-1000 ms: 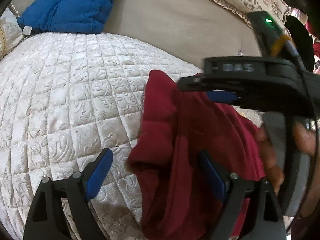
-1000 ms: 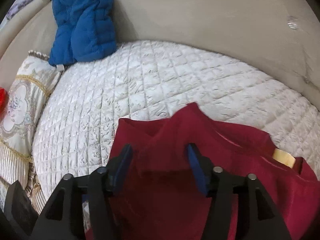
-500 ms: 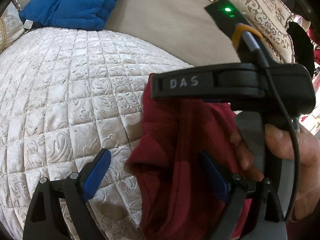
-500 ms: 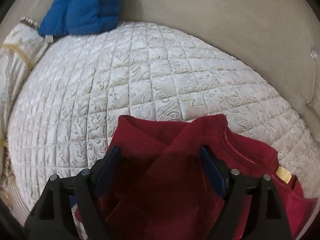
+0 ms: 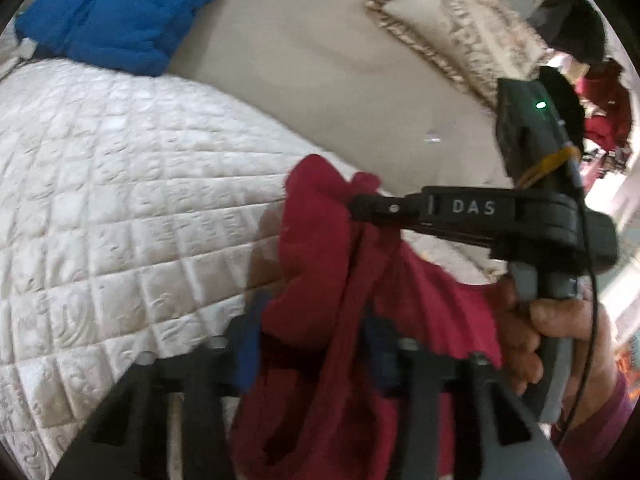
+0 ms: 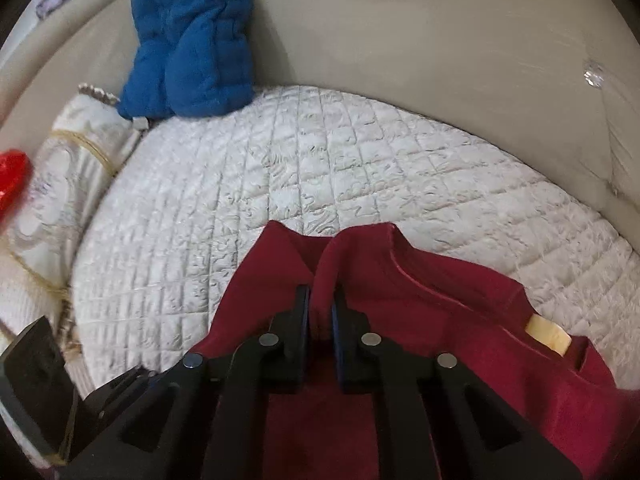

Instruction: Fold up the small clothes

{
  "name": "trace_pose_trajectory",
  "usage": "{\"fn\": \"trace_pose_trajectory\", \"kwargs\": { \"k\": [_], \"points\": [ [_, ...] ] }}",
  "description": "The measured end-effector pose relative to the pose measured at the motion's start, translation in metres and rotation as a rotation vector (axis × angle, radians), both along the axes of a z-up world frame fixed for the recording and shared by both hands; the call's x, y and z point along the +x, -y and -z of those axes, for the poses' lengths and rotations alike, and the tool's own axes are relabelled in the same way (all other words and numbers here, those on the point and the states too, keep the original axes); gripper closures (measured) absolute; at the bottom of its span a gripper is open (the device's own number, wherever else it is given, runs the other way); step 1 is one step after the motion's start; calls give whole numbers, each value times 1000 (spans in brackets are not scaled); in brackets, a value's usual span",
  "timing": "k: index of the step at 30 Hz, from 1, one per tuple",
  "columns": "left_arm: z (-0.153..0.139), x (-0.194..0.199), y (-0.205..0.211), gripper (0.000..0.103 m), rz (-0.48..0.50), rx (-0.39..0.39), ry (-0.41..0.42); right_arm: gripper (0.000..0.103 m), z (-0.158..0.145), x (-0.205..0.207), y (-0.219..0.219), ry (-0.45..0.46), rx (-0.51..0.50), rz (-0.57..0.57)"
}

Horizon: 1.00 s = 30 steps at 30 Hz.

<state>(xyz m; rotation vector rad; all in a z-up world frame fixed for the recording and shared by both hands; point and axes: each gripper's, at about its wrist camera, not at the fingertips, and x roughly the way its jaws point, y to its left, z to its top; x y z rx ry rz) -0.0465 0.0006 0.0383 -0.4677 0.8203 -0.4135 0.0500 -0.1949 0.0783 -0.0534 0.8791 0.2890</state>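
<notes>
Quilted cream bedspread (image 6: 320, 184), beige padded headboard (image 6: 420, 32), blue duvet (image 6: 188, 36), ornate cushion (image 5: 460, 28)

Blurred, hidden, cut off

Left gripper (image 5: 312, 344) smeared by motion, jaw spacing unreadable behind red garment (image 5: 320, 312). Garment's lower part cut by bottom edge in both views. Pinched fold hidden between jaws of right gripper (image 6: 320, 312). Red object (image 6: 10, 180) cropped at left edge, unidentifiable.

A cream quilted bedspread (image 6: 320, 184) covers the bed. At 11 o'clock in the right wrist view a blue puffy jacket (image 6: 192, 40) leans on the beige padded headboard (image 6: 420, 32). At 9 o'clock a gold-trimmed cushion (image 6: 60, 184) lies beside a red object (image 6: 12, 176). The left wrist view shows a patterned pillow (image 5: 460, 28) at 1 o'clock
</notes>
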Motion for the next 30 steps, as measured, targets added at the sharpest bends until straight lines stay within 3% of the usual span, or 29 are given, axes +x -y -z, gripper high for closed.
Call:
{"fn": "trace_pose_trajectory", "kwargs": {
  "k": [3,5,6,7,10,18,21,22,25,29,30],
  "points": [
    [-6,-3,4,69,34,1,45,103,-8,-5,7,0,45,-6],
    [-9,-6,7,70,52,9,76,88,-16,-5,10,-22,86,20],
    [-11,-7,9,70,65,13,90,74,-17,-2,12,-43,104,41],
    [-14,-8,15,70,74,21,103,66,-18,0,13,-64,125,65],
    [-18,-12,23,70,99,57,136,63,-14,5,1,-122,150,47],
    [-22,-18,37,70,143,104,161,61,6,6,-42,-164,-132,-20],
    [-26,-22,37,70,152,93,174,55,-11,-6,-40,-101,-54,-22],
    [-26,-22,37,70,155,94,174,51,-13,-6,-38,-113,-23,-27],
    [-29,-25,44,70,168,126,195,49,-14,-7,-38,-150,-2,-66],
    [-30,-29,48,70,176,139,207,51,-5,-7,-49,-144,-175,-72],
    [-30,-30,49,70,180,141,210,55,-1,-8,-50,-142,-225,-56]
  ]
}}
